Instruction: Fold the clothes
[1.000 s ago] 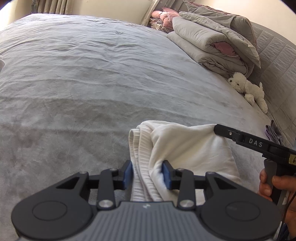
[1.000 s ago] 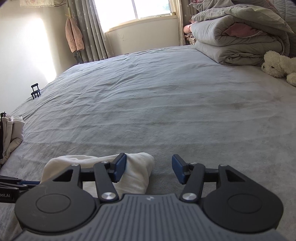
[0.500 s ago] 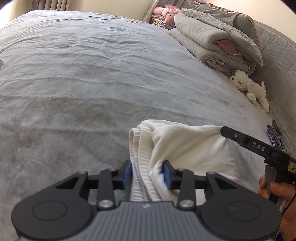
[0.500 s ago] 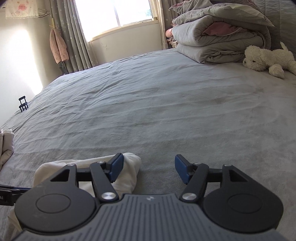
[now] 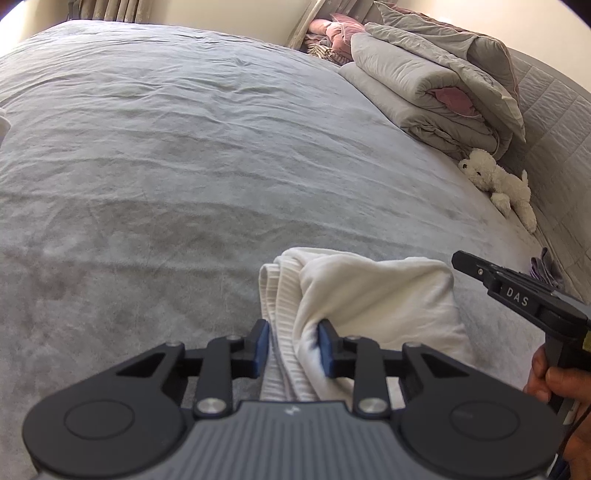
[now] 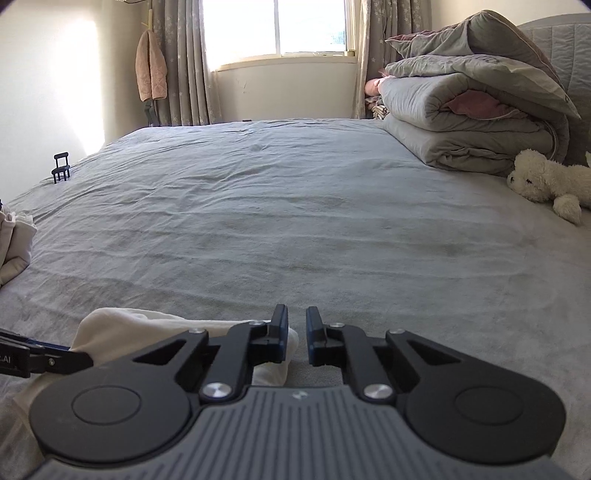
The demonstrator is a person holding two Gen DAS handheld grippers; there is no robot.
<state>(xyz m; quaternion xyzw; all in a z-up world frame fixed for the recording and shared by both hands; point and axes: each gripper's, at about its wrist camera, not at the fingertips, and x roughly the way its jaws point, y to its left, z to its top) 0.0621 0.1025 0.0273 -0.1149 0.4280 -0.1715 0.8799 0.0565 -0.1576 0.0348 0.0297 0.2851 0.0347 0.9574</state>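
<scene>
Two tongs low over the bed: left gripper pinching the white garment, right gripper narrowed, seemingly on nothing; bundle liable to unfold if tugged one-sided.

Two grippers: the left gripper and the right gripper. One folded white garment lies on one grey bed. One stack of folded grey quilts, one white plush dog, one small black toy chair, one pink towel hanging, one window, one person's hand.
</scene>
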